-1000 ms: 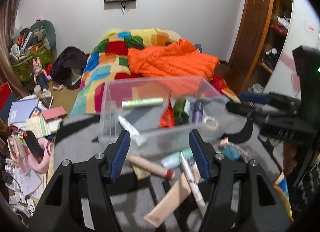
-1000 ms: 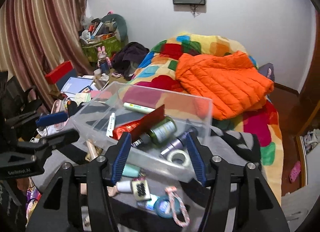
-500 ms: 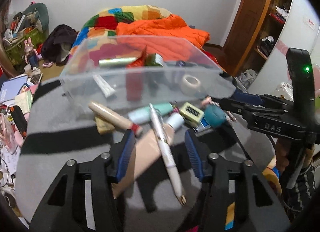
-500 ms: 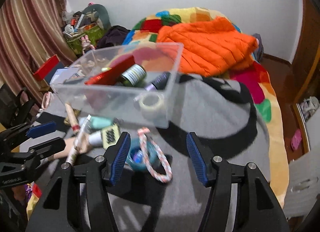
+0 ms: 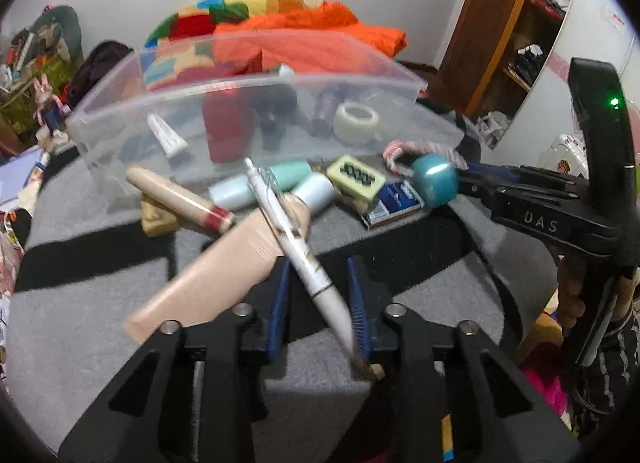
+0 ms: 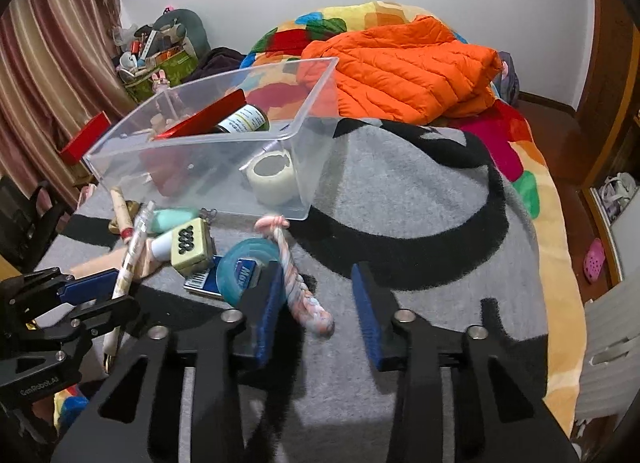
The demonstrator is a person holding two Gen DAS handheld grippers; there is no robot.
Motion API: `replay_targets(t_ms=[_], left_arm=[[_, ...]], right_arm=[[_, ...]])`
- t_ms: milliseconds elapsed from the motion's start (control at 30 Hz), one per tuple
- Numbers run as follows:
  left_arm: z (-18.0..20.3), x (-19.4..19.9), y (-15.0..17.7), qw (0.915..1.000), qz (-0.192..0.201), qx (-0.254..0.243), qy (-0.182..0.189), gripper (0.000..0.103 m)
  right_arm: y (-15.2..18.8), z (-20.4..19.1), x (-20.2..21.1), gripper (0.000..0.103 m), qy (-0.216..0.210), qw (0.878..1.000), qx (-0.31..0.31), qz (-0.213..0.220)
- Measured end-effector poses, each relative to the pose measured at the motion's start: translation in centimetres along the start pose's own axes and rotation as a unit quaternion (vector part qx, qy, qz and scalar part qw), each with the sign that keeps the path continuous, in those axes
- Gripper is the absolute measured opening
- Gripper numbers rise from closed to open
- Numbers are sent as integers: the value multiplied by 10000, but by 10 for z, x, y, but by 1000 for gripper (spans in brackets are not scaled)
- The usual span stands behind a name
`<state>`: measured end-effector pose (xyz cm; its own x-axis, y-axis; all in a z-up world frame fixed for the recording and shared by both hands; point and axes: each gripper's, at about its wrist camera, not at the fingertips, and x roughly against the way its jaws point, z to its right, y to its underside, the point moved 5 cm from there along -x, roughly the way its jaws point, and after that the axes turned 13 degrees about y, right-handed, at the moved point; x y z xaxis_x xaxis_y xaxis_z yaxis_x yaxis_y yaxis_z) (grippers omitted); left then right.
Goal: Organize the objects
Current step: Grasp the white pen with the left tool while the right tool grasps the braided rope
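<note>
A clear plastic bin (image 5: 120,119) (image 6: 200,151) stands on a grey and black rug on the bed and holds a tape roll (image 6: 272,177), a red pack, a bottle and tubes. Loose items lie in front of it. My left gripper (image 5: 318,295) is open, its fingers on either side of a white pen (image 5: 296,247) that lies across a beige tube (image 5: 208,283). My right gripper (image 6: 316,303) is open over a pink braided cord (image 6: 300,287), next to a teal round case (image 6: 248,267).
A wooden-looking tube (image 5: 180,199), mint bottles (image 5: 280,179), a yellow-green block (image 5: 356,179) and a blue pack (image 5: 394,203) crowd the rug before the bin. An orange jacket (image 6: 400,63) lies behind. The bed edge drops off at right.
Both grippers have dropped and moved forward toward the loose items. My left fingers have narrowed around the white pen. My right gripper has come over the pink cord.
</note>
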<state>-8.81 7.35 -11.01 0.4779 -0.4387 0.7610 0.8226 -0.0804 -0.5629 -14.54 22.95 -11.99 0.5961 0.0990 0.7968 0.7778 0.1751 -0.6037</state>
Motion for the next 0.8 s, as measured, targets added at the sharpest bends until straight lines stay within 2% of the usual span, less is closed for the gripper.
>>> replay_targets(t_ms=[67, 167, 200, 267, 500, 667, 800], left_arm=[[1, 0, 0, 10000, 54, -64, -50, 25], [1, 1, 0, 9999, 106, -82, -103, 22], [0, 2, 0, 9999, 121, -60, -106, 21], [-2, 5, 0, 9998, 156, -34, -118, 11], [-2, 22, 14, 9997, 110, -200, -52, 10], [-4, 35, 30, 9996, -37, -288, 6, 10], [-5, 41, 30, 9997, 32, -236, -27, 10]], right_arm=[[4, 2, -3, 23, -37, 10000, -27, -75], [9, 7, -3, 11, -57, 9999, -99, -91], [9, 9, -2, 10, -69, 9998, -155, -55], [9, 12, 3, 8, -87, 9996, -250, 32], [10, 17, 25, 6, -126, 9992, -283, 250], [26, 26, 35, 6, -101, 9994, -293, 137], [40, 40, 43, 6, 80, 9991, -400, 90]])
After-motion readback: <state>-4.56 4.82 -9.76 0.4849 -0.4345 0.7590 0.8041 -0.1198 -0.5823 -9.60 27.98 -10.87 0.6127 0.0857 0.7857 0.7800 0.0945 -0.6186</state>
